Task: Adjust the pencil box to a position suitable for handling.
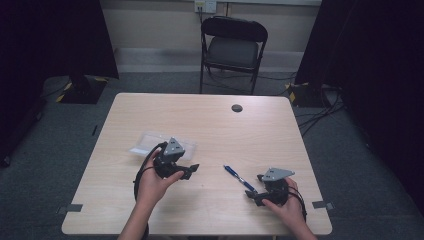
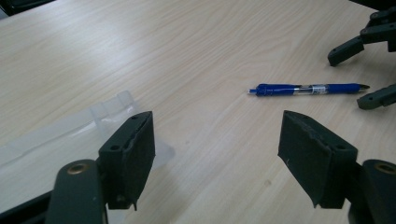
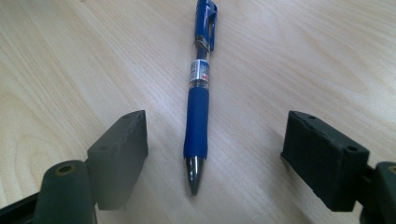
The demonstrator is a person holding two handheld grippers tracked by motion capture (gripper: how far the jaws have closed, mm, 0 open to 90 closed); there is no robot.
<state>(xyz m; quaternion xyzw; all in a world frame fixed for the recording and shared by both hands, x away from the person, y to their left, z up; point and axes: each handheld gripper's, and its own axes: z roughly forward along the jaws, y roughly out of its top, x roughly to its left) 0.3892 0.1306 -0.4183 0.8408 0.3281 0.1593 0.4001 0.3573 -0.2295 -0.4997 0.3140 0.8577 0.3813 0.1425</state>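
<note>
My L tongs (image 1: 192, 169): open, empty, aimed level toward blue pen (image 1: 240, 179).
My R tongs (image 1: 251, 192): open, low over desk (image 1: 210, 120), pen tip between jaws, untouched.

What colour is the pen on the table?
The pen is blue with a silver tip, clearest in the right gripper view.

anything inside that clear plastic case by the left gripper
The clear plastic case looks empty where it shows: only the table through it. The left gripper and its jaw cover its near end, so that part cannot be checked.
</note>
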